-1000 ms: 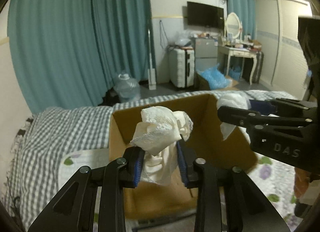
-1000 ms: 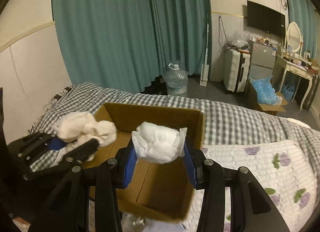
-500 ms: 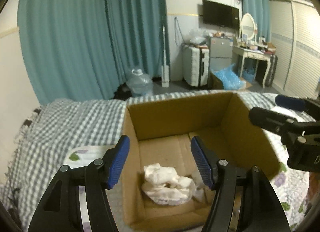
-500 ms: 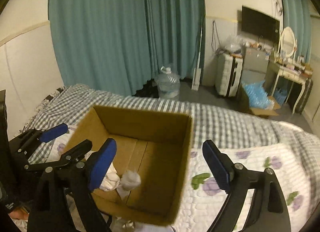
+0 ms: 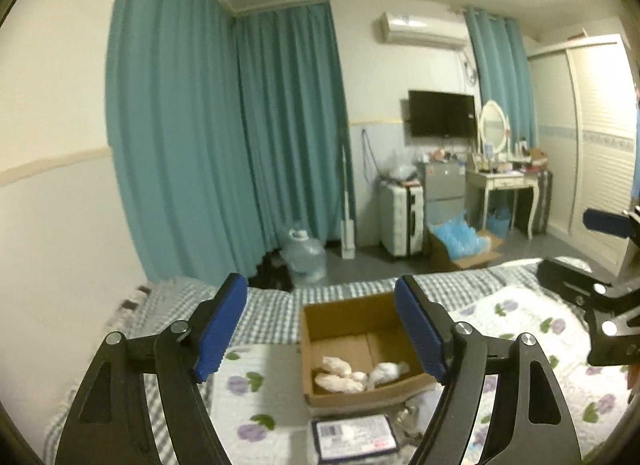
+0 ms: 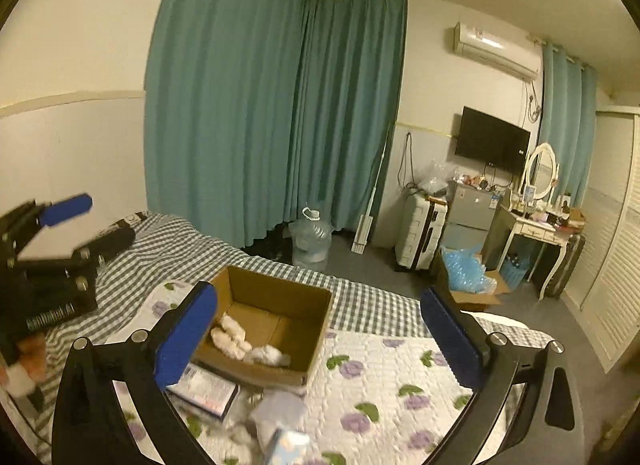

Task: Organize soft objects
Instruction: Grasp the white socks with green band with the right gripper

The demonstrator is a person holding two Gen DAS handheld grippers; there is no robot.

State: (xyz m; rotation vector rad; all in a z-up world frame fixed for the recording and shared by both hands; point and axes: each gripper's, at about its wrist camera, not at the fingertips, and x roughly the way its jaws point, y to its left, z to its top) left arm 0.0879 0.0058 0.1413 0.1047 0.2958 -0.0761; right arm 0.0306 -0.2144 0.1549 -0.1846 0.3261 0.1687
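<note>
Scanning from the left: white wall with a beige band, then teal curtains (image 6: 280, 113) filling the corner. Grey checked bedspread (image 6: 168, 241) along the bed's far edge, flowered quilt (image 6: 384, 381) nearer. Left gripper (image 5: 320, 329) fingers spread wide, just been opening, nothing between them. Cardboard box (image 5: 356, 313) sits open on the quilt; cream cloth bundle (image 5: 338, 375) and white cloth wad (image 5: 386, 371) lie on its floor, touching. Flat packet (image 5: 354, 435) just in front of the box. Water jug (image 6: 312, 241) on the floor by the curtains. Right gripper (image 6: 320, 329) also spread wide, just been opening, empty. Further right: suitcase (image 6: 420, 233), television (image 6: 492, 143), dressing table (image 6: 536, 225), louvred wardrobe (image 6: 616, 225).
</note>
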